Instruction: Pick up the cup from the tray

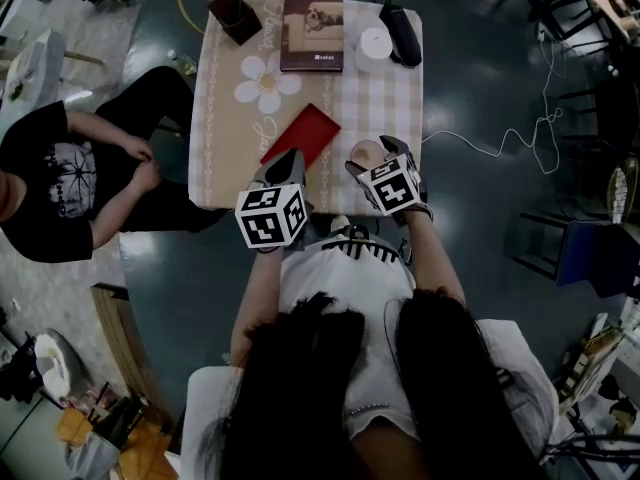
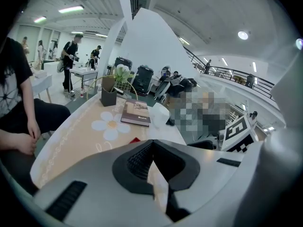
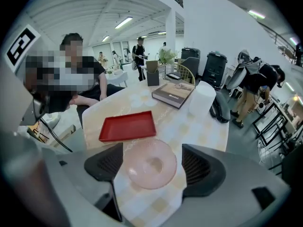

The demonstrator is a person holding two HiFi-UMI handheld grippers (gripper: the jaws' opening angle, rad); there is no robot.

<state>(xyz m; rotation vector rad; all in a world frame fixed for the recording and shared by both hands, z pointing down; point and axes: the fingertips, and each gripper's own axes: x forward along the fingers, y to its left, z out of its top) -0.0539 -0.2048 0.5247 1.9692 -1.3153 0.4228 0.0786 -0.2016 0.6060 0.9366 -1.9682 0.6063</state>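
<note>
A pale pink translucent cup (image 3: pixel 147 161) stands on the checked tablecloth, to the right of the red tray (image 3: pixel 128 126), which is empty. My right gripper (image 3: pixel 150 170) is open, and the cup shows between its two dark pads with a gap on each side. In the head view the cup (image 1: pixel 362 151) sits just off the tray's (image 1: pixel 303 133) right corner, at the tips of the right gripper (image 1: pixel 377 160). My left gripper (image 1: pixel 289 158) hovers over the tray's near corner. Its jaws (image 2: pixel 152 162) are shut, with nothing between them.
Further back on the table (image 1: pixel 225 128) lie a brown book (image 1: pixel 312 33), a white cylinder (image 1: pixel 374 48), a black object (image 1: pixel 400 33) and a dark holder (image 1: pixel 235 13). A person in a black shirt (image 1: pixel 60 183) sits at the table's left side. A white cable (image 1: pixel 500 143) runs across the floor on the right.
</note>
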